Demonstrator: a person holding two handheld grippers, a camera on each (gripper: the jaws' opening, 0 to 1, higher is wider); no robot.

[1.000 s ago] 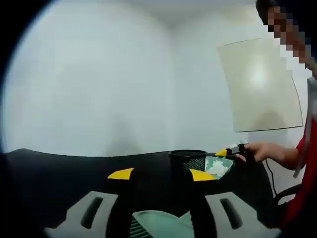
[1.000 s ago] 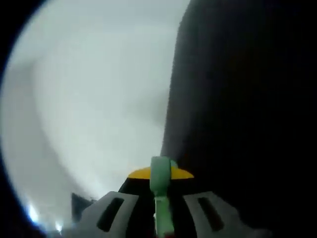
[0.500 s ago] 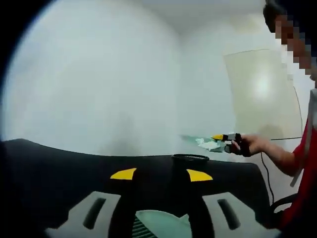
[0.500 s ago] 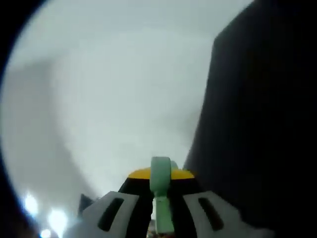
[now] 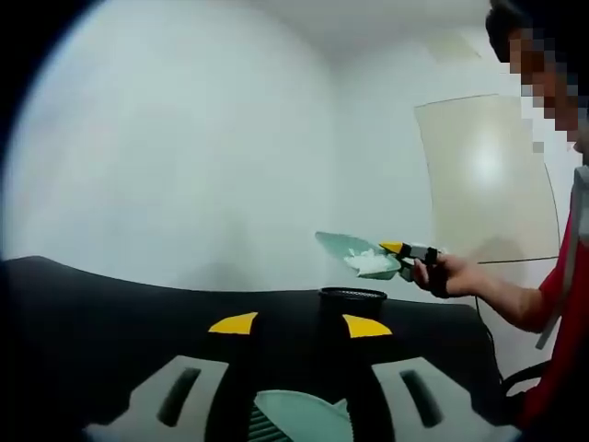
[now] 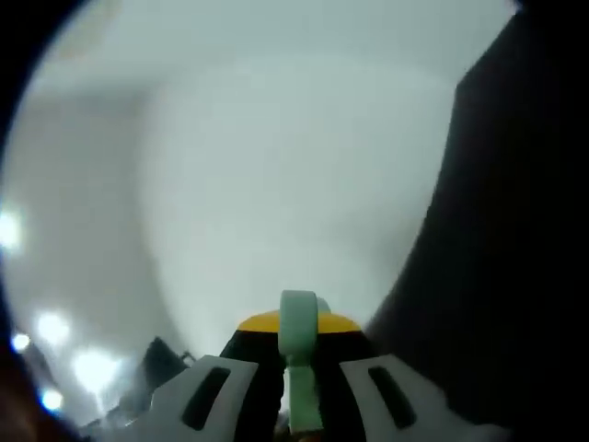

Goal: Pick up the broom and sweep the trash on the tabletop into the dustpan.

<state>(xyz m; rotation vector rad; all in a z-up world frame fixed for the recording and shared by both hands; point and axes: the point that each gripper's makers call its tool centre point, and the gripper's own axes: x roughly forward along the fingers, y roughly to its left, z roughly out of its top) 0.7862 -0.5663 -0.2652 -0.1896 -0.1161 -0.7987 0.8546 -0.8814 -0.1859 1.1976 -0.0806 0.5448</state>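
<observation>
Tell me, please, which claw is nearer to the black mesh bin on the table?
The right claw, holding the dustpan just above the black mesh bin. The left claw sits nearer the camera, back from the bin across the black table.

The right gripper (image 6: 297, 368) clamps a pale green handle (image 6: 298, 354) that stands between its jaws and rises just past the yellow tips. Beyond it is a blurred white wall (image 6: 276, 166), and a black surface (image 6: 497, 276) covers the right side of the view. Bright light spots (image 6: 92, 368) glow at lower left.
</observation>
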